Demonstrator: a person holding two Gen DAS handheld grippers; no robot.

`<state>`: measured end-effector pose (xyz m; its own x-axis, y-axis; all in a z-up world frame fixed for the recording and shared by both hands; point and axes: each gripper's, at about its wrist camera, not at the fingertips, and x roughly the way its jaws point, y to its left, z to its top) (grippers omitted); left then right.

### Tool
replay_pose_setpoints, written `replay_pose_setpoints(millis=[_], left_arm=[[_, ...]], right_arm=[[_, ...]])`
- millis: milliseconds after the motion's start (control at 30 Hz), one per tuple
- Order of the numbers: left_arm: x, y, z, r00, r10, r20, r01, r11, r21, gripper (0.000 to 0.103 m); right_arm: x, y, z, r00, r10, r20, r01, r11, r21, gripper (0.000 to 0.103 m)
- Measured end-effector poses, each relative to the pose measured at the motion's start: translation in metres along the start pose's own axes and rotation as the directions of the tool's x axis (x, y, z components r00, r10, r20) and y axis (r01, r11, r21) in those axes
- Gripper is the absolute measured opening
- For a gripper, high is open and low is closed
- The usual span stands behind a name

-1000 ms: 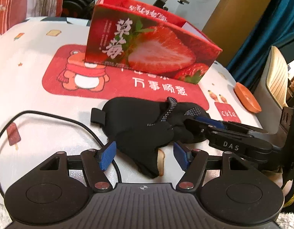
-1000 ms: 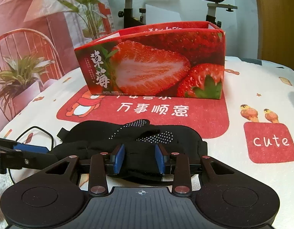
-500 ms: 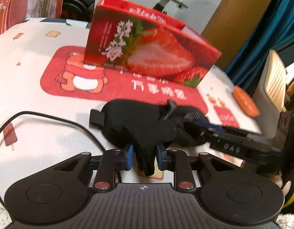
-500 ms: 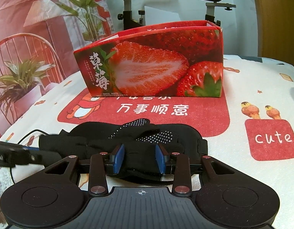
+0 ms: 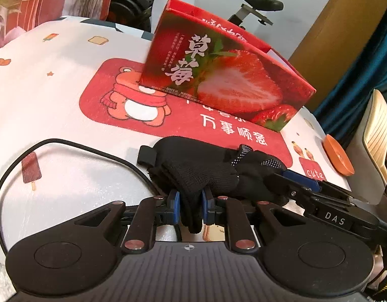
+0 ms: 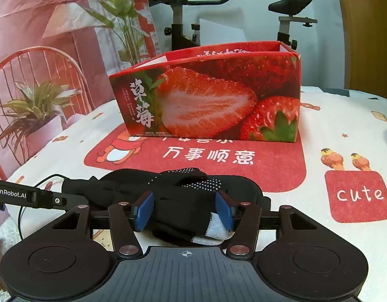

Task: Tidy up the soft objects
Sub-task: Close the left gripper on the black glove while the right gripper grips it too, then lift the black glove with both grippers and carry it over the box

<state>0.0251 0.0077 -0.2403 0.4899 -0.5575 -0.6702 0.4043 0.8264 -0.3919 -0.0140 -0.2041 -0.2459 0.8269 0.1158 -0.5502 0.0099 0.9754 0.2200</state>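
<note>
A black knit glove [image 5: 206, 171] with white grip dots lies on a black eye mask [image 5: 168, 148] near the table's front. My left gripper [image 5: 189, 207] is shut on the glove's cuff end. My right gripper [image 6: 183, 210] is open, its blue pads on either side of the glove [image 6: 178, 196], whose grey-white cuff shows by the right pad. The right gripper also shows in the left wrist view [image 5: 301, 186], at the glove's right end. The open red strawberry box [image 5: 226, 75] stands behind the glove; it also shows in the right wrist view [image 6: 208, 105].
A black cable [image 5: 67, 146] loops over the patterned tablecloth [image 5: 42, 100] at left. An orange dish [image 5: 338, 158] sits at the table's right edge beside a beige chair [image 5: 374, 136]. An exercise bike [image 6: 183, 20] and plants [image 6: 32, 110] stand beyond the table.
My left gripper closed on the glove's cuff end. My right gripper opened from its grip on the glove. Both views now sit closer to the box.
</note>
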Motion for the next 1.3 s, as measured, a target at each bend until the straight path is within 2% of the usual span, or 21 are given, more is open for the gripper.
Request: replay_pose_setpoints(millis=[200, 533, 767, 1000, 1167, 1267, 1300], left_arm=[[0.006, 0.006, 0.0, 1.0, 0.002, -0.021, -0.003, 1.0, -0.02, 0.018], [0.011, 0.009, -0.003, 0.999, -0.011, -0.036, 0.009, 0.999, -0.04, 0.019], [0.016, 0.007, -0.003, 0.999, -0.007, -0.045, 0.005, 0.999, -0.034, 0.019], [0.016, 0.006, -0.004, 0.999, -0.006, -0.043, 0.005, 1.0, -0.029, 0.019], [0.016, 0.006, -0.005, 0.999, -0.007, -0.041, 0.005, 1.0, -0.027, 0.019], [0.017, 0.006, -0.005, 0.999, -0.006, -0.041, 0.005, 1.0, -0.028, 0.02], [0.017, 0.006, -0.005, 0.999, -0.006, -0.041, 0.005, 1.0, -0.027, 0.02]], right_arm=[[0.004, -0.005, -0.003, 1.0, -0.024, -0.006, 0.024, 0.999, 0.025, 0.064], [0.012, -0.01, -0.005, 0.999, 0.017, -0.034, -0.015, 0.998, 0.056, 0.066], [0.01, -0.007, -0.003, 1.0, -0.017, -0.007, 0.018, 0.999, 0.039, 0.064], [0.011, -0.006, -0.004, 0.999, -0.032, 0.005, 0.032, 0.999, 0.026, 0.078], [0.013, -0.007, -0.005, 1.0, 0.006, -0.003, -0.005, 0.999, 0.035, 0.081], [0.012, -0.004, -0.006, 0.998, 0.058, -0.01, -0.058, 0.998, 0.031, 0.078], [0.012, -0.001, -0.006, 0.998, 0.069, -0.01, -0.069, 0.997, 0.019, 0.072]])
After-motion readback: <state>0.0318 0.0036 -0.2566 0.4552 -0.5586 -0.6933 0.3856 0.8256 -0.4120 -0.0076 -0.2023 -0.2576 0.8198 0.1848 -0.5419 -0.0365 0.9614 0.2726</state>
